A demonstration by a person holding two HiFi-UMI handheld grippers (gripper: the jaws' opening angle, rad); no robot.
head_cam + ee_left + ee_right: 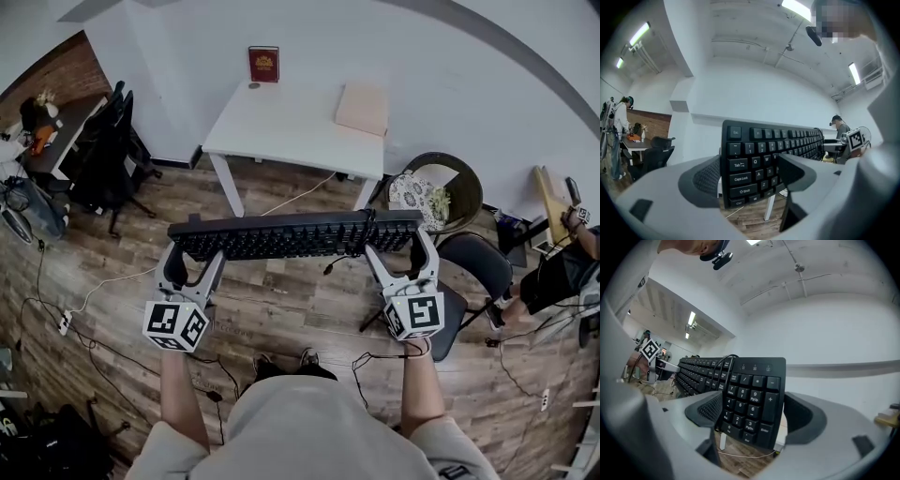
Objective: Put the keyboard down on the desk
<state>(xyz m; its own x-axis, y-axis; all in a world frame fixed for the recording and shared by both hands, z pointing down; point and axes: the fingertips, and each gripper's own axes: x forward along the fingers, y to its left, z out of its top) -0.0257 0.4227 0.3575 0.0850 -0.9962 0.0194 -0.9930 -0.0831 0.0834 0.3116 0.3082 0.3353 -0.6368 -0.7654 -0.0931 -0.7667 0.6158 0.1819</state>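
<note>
Held the black keyboard (295,234) aloft by both ends, lengthwise across the body, key face tipped toward the wearer. Clenched the left gripper (195,262) on the Esc-and-Tab end, with 1 jaw laid over the letter keys and the other tucked behind the short edge, as read from the left gripper view. Clenched the right gripper (401,255) likewise on the number-pad end, jaws standing wide on either side of it. Pointed both grippers about level. Carried the load over the wooden floor (281,300), well short of the white desk (281,127) and touching nothing, with only its own cable (337,264) dangling beneath. Counted the pick-up as done, judging from the 2 grips and the open air under the keyboard. Left to do, on that reading: the approach to the desk, the lowering onto the top, and the release of both claws. Noted a bare stretch of desktop between the red book (263,64) at the far edge and the tan pad (363,108) toward the right, probably room enough for the keyboard laid lengthwise. Put progress at about halfway at best, since no part of the placing itself showed as begun.
</note>
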